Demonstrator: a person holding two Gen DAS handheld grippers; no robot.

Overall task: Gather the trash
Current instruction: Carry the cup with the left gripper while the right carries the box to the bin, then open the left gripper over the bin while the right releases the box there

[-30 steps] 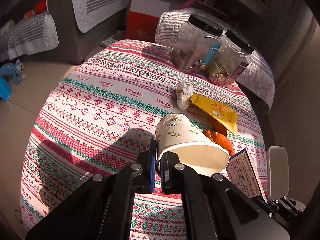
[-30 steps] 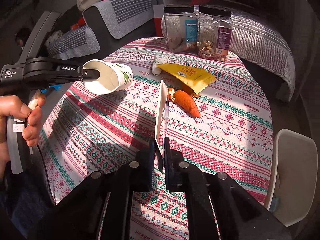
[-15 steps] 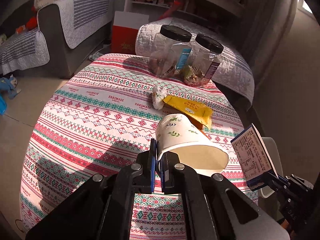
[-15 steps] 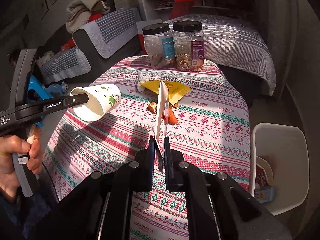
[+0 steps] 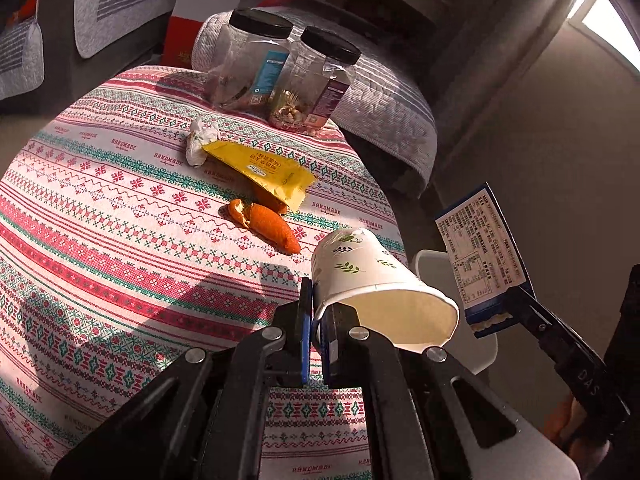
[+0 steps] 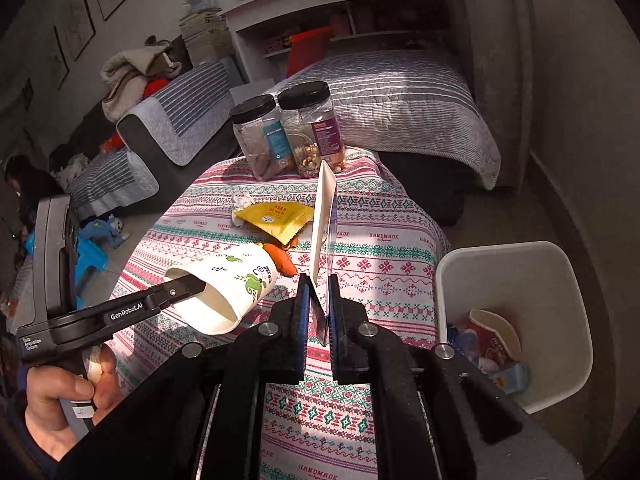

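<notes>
My left gripper (image 5: pixel 316 300) is shut on the rim of a white paper cup (image 5: pixel 372 280) with green leaf print, held tilted above the table's right edge; in the right wrist view the cup (image 6: pixel 236 284) hangs from the left gripper (image 6: pixel 192 286). My right gripper (image 6: pixel 319 296) is shut on a flat blue-and-white packet (image 6: pixel 324 216), seen edge-on; in the left wrist view the packet (image 5: pixel 480 252) shows its printed face. A white bin (image 6: pixel 516 320) with trash inside stands on the floor right of the table. On the cloth lie a yellow wrapper (image 5: pixel 264 168), orange peel (image 5: pixel 272 228) and a crumpled tissue (image 5: pixel 200 140).
The table (image 5: pixel 100 220) wears a red, green and white patterned cloth. Two black-lidded clear jars (image 5: pixel 252 64) (image 5: pixel 316 84) stand at its far edge. Quilted sofas surround the table, one (image 6: pixel 400 104) behind the jars. A hand (image 6: pixel 60 396) holds the left gripper's handle.
Both grippers have swung right, towards the table's right edge, still holding the cup and the packet. The white bin has come fully into the right wrist view.
</notes>
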